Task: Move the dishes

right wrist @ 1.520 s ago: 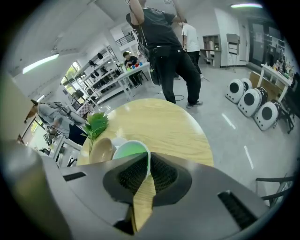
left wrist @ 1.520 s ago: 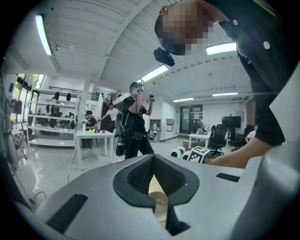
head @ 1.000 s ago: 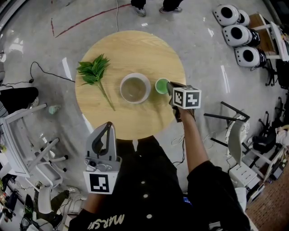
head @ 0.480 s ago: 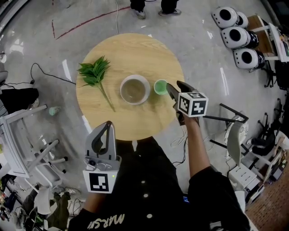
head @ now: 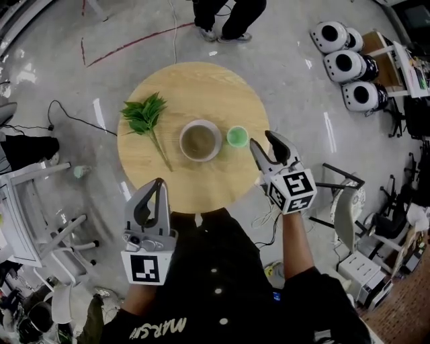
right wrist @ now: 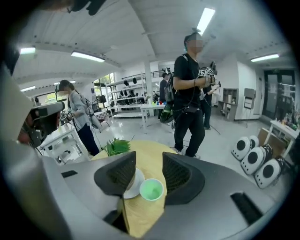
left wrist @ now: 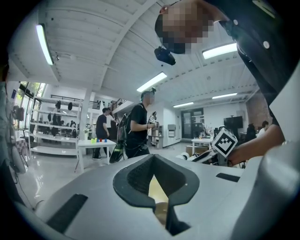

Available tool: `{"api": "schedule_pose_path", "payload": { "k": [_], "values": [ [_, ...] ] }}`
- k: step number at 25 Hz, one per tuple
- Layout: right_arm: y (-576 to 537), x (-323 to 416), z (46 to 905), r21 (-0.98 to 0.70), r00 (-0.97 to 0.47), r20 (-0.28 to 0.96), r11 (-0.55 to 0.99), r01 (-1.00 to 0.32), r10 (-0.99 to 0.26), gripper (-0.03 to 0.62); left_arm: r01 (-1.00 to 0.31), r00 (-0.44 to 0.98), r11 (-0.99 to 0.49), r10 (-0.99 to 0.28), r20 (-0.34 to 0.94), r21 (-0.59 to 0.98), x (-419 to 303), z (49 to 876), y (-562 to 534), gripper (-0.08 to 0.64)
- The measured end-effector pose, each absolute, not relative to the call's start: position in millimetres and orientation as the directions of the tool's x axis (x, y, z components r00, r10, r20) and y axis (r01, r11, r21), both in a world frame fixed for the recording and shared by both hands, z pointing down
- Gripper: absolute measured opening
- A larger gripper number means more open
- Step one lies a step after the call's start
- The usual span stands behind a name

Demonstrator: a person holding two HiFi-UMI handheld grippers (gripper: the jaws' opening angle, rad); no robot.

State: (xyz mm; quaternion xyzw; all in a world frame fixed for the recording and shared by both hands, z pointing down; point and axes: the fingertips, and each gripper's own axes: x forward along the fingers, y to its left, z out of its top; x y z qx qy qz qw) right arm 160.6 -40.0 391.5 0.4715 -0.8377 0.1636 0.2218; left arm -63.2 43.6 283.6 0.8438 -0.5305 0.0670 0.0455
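Your right gripper (head: pixel 262 139) hangs over the right edge of the table (head: pixel 201 87), clear of the wood, its jaws wide with nothing between them; they have just sprung open and eased in a little. They point down at the cup (head: pixel 236 137), which is apart from them. The green cup stands upright on the table just beside the bowl (head: pixel 200 140), on the bowl's right. The white bowl sits near the table's middle, upright. A leafy sprig (head: pixel 146 115) lies to the bowl's left, its stem running toward you. Your left gripper (head: pixel 159 183) is at the table's near edge, its tips pressed together and holding nothing. A person (head: pixel 228 17) stands on the floor beyond the far edge of the table
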Motion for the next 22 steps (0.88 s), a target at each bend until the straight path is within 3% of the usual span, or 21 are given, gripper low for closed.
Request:
{"api": "schedule_pose_path", "payload": {
  "k": [3, 8, 10, 12, 15, 22],
  "values": [
    [-31, 157, 374, -0.051, -0.465, 0.493, 0.509, -0.859, -0.735, 0.159, -0.902, 0.427, -0.431, -0.893, 0.138, 0.0, -63, 275, 44, 0.017],
    [-16, 146, 355, -0.068, -0.473, 0.448, 0.499, -0.864, -0.759, 0.067, -0.905, 0.421, -0.425, -0.898, 0.125, -0.006, -67, 265, 51, 0.017],
    [-9, 131, 364, -0.129, -0.505, 0.466, 0.509, -0.851, -0.726, 0.087, -0.907, 0.417, -0.421, -0.901, 0.119, -0.008, -69, 261, 54, 0.017],
    [-3, 113, 382, -0.17, -0.529, 0.499, 0.522, -0.836, -0.686, 0.152, -0.909, 0.413, -0.417, -0.904, 0.112, -0.013, -71, 257, 57, 0.017],
    [5, 86, 411, -0.208, -0.55, 0.527, 0.53, -0.822, -0.647, 0.171, -0.912, 0.407, -0.411, -0.907, 0.109, -0.016, -75, 256, 61, 0.017],
    [10, 52, 473, -0.297, -0.558, 0.593, 0.486, -0.822, -0.581, 0.13, -0.918, 0.389, -0.395, -0.912, 0.131, -0.02, -90, 264, 67, 0.017]
  ]
}}
